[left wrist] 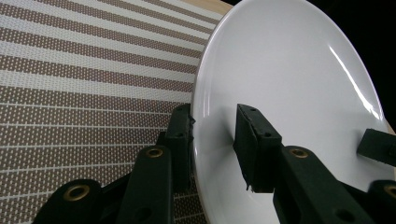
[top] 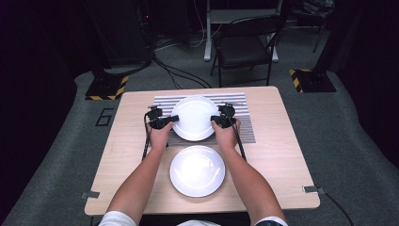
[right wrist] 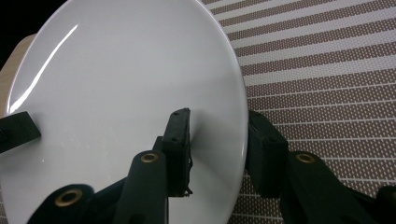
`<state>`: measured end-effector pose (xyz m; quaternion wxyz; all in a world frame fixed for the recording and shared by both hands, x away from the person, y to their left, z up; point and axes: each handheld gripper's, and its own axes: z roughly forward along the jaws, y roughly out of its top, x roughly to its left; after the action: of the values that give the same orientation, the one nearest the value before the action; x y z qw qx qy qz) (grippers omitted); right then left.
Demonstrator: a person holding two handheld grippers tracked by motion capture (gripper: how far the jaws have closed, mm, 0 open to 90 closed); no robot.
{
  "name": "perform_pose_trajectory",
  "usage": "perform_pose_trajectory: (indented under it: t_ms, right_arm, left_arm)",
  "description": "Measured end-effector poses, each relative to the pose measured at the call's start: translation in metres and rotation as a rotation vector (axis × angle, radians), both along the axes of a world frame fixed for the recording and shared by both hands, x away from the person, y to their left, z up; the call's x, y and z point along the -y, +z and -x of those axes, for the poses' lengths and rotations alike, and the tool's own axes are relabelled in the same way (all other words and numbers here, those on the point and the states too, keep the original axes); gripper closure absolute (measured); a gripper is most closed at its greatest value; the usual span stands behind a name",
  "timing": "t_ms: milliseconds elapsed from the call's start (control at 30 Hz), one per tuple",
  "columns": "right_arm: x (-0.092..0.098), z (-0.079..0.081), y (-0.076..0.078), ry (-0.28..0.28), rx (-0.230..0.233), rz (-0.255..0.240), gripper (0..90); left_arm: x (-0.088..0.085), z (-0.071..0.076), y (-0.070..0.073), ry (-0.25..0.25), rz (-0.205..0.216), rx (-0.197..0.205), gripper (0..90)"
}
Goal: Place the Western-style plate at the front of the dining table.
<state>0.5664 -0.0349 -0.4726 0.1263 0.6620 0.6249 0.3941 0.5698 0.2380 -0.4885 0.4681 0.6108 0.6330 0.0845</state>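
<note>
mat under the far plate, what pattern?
Brown and white stripes on the mat, with a fine woven dot texture; clearest in the left gripper view.

One floor marking — nothing else legible

A dark outlined numeral "6" [top: 104, 117] is showing on the grey carpet [top: 56, 155], just left of the tabletop [top: 277, 155] — plates and mat are carrying no writing.

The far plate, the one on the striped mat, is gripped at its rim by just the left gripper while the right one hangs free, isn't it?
Not quite: both grip it. The left gripper pinches one edge of the far plate on the striped mat, and the right gripper pinches the opposite edge, as the right gripper view shows.
</note>
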Motion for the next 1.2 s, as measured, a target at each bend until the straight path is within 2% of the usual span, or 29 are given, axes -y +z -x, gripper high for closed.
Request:
perform_pose_trajectory:
  t_ms: [67,100,200,333,600,633,733,967,1200]
  right_arm:
    - [0.001,-0.001,-0.001,0.001,-0.01,-0.006,65.1]
    - [0.002,-0.002,-0.002,-0.004,-0.015,-0.005,65.5]
    - [0.003,-0.003,-0.004,0.003,-0.013,0.013,65.5]
    - [0.003,-0.003,-0.005,0.0,-0.018,0.024,65.2]
    - [0.002,-0.005,-0.01,-0.003,-0.031,0.021,63.8]
    - [0.002,-0.005,-0.01,-0.008,-0.039,0.016,63.7]
    - [0.002,-0.006,-0.013,-0.005,-0.044,0.021,63.2]
    - [0.002,-0.007,-0.017,-0.006,-0.062,0.02,63.1]
    - [0.004,-0.008,-0.023,-0.007,-0.07,0.017,62.8]
  left_arm:
    - [0.001,0.0,-0.001,0.002,0.004,-0.005,67.9]
    - [-0.001,-0.001,-0.002,-0.014,-0.011,-0.001,68.2]
    - [0.002,-0.002,-0.004,-0.002,-0.003,-0.002,68.2]
    - [0.002,-0.003,-0.007,-0.012,-0.01,-0.008,67.7]
    - [0.003,-0.005,-0.011,-0.013,-0.013,-0.017,67.1]
    - [0.003,-0.005,-0.012,-0.022,-0.026,-0.02,66.9]
    - [0.003,-0.006,-0.014,-0.018,-0.017,-0.042,66.6]
    - [0.004,-0.008,-0.02,-0.025,-0.028,-0.061,65.3]
    - [0.006,-0.008,-0.023,-0.026,-0.018,-0.064,64.6]
